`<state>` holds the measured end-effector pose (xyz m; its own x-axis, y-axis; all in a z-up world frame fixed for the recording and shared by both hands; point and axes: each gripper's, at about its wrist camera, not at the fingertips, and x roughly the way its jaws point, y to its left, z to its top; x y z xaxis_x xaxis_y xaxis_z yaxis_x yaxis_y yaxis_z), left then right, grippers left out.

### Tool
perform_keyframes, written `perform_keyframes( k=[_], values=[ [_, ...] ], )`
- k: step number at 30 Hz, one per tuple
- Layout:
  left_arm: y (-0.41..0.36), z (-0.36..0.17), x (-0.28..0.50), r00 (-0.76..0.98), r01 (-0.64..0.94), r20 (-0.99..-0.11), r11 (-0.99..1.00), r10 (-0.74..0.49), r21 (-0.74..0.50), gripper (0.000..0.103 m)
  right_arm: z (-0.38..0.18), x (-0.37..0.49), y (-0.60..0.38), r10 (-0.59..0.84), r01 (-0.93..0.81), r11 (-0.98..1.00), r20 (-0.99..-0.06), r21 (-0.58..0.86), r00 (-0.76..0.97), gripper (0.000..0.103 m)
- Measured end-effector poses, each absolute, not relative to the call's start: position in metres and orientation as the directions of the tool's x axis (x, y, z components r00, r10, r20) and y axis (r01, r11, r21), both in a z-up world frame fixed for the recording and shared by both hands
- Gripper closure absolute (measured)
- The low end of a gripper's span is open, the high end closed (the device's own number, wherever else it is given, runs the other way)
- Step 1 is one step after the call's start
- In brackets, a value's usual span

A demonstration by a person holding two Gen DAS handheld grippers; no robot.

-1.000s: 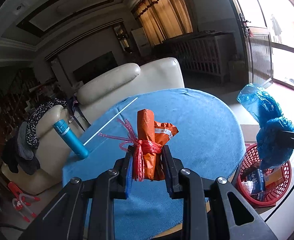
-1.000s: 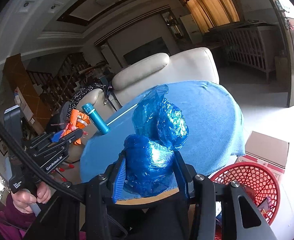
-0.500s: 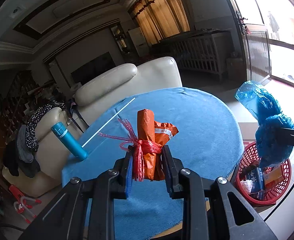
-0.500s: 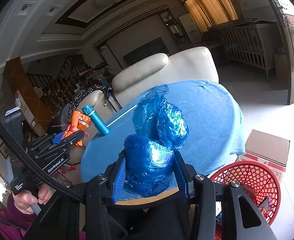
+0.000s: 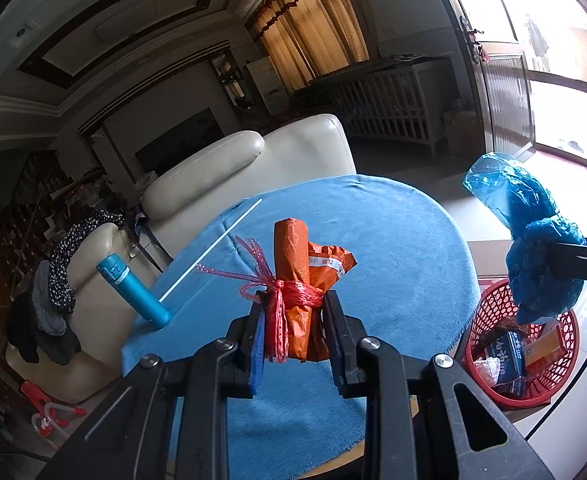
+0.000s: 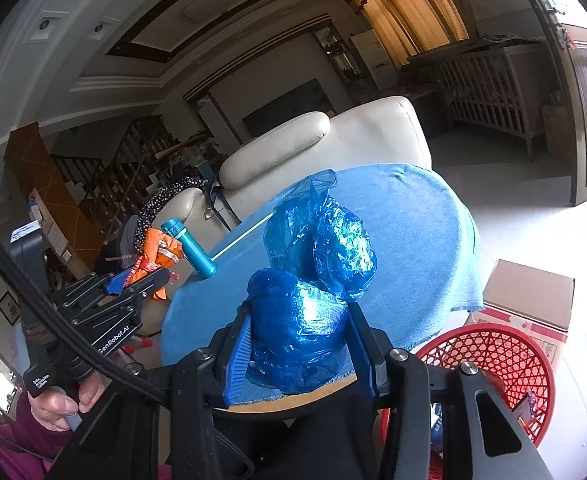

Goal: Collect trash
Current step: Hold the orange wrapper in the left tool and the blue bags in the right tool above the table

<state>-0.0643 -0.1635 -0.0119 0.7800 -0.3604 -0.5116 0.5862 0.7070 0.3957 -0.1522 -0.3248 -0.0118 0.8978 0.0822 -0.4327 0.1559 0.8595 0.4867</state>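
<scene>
Both tilted slightly down over the table (image 5: 393, 240). Left gripper (image 5: 293, 328) jaws clamp orange bundle (image 5: 299, 280). Right gripper (image 6: 299, 344) jaws squeeze blue bag (image 6: 305, 320).

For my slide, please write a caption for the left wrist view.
Left tongs clamp an orange bundle above the blue table; red basket waits at right.
</scene>
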Motion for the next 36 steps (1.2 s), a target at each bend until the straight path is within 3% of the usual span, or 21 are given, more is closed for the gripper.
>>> perform_keyframes(
  k=[36],
  values=[
    [-0.1721,-0.0183,-0.0549,0.738,0.633,-0.561,0.674,-0.376,0.381,0.075,-0.0167,-0.1464,-0.3324,0.07,0.203,0.826,-0.453,0.525,0.889,0.056]
  ],
)
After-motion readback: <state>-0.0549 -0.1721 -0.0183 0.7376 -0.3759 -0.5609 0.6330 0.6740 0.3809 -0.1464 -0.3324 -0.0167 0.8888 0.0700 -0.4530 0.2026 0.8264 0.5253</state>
